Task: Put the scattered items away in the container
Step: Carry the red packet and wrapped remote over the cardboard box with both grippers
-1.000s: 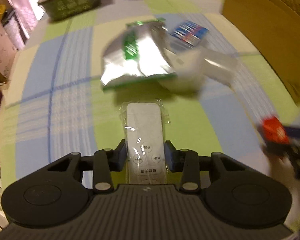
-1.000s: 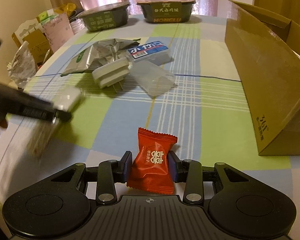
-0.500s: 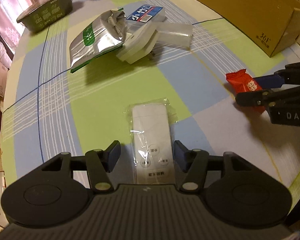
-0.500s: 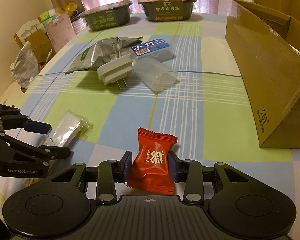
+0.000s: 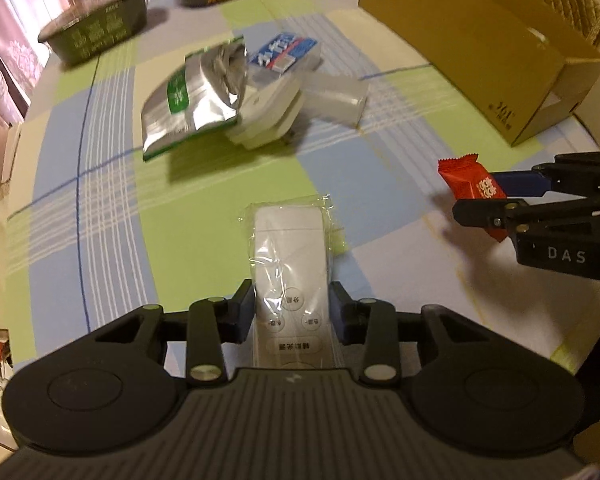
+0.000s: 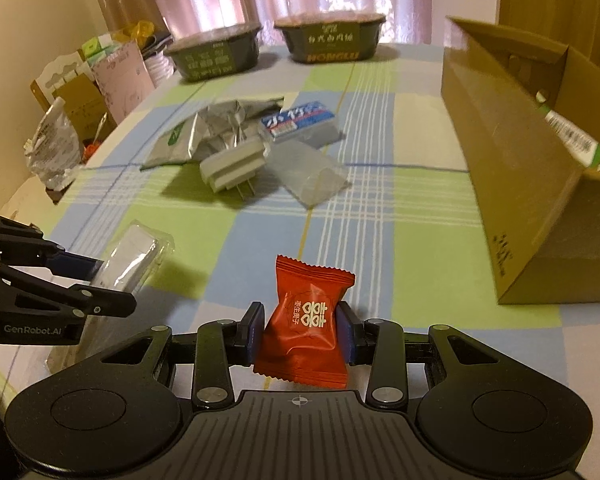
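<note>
In the right wrist view, the tabletop [image 6: 236,240] edge curves down the left side, with bags and cartons [image 6: 80,92] crowded just past it. At lower left, near that edge, the left gripper [image 6: 100,284] is closed on a bagged remote [image 6: 136,256], which is held up off the cloth. In the left wrist view the remote [image 5: 290,264] sits between the pads, reaching forward to mid-frame, and the left gripper [image 5: 291,312] clamps its button end.

Upper centre holds the clutter: a foil pouch [image 6: 204,132], a white plug [image 6: 234,166] with prongs toward the camera, a blue-label box [image 6: 300,120] and a clear case [image 6: 312,176], all touching or overlapping. Behind them, two dark bowls [image 6: 276,50] stand at the far edge.

Bottom centre, the right gripper [image 6: 302,332] pinches a red candy [image 6: 306,324] by its sides. Bare checked cloth lies open from the candy out to the clutter and rightward to the box.

At right stands the cardboard box [image 6: 512,176], its near wall tall and its top open, with something inside that carries a label at the rim. Its near corner is close to the tabletop edge in the left wrist view [image 5: 540,136].
</note>
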Demonstrator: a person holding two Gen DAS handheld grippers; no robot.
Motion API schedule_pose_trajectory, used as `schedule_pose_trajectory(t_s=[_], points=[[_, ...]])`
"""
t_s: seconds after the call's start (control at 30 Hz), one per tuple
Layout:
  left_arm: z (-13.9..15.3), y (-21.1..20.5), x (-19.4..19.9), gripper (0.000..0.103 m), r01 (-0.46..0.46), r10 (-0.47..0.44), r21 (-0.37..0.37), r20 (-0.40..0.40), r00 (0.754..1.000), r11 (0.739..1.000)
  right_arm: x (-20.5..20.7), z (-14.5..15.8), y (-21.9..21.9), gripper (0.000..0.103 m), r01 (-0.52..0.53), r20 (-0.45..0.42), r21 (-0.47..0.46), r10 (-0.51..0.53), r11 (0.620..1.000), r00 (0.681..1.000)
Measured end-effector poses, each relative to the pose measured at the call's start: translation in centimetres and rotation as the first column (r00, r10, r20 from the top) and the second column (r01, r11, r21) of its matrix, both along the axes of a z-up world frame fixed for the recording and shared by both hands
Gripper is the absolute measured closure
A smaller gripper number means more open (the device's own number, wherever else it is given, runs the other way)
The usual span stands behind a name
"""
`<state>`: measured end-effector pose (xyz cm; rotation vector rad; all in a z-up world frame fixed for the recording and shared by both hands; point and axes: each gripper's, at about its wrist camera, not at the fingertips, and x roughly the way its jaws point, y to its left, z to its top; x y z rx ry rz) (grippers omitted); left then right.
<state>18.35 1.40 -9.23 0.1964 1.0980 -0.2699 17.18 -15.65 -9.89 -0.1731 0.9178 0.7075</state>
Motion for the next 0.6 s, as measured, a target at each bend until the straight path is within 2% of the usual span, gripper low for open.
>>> schedule_pose_trajectory(t_s=[0.3,0.6], points=[[4.5,-3.3,-0.3,0.07,0.037,-0.033,-0.081,0.049,0.998,0.996,-0.5,4.8,-3.7,0.062,0.053,0.072,0.024,-0.055,0.998,0.996],[9.7,-9.1,0.7,0.07,0.111,-0.09,-0.178,0.123,0.988,0.978,1.6,10.6,-9.1,0.062,0.129,0.155,0.058,-0.136,0.99,0.979]])
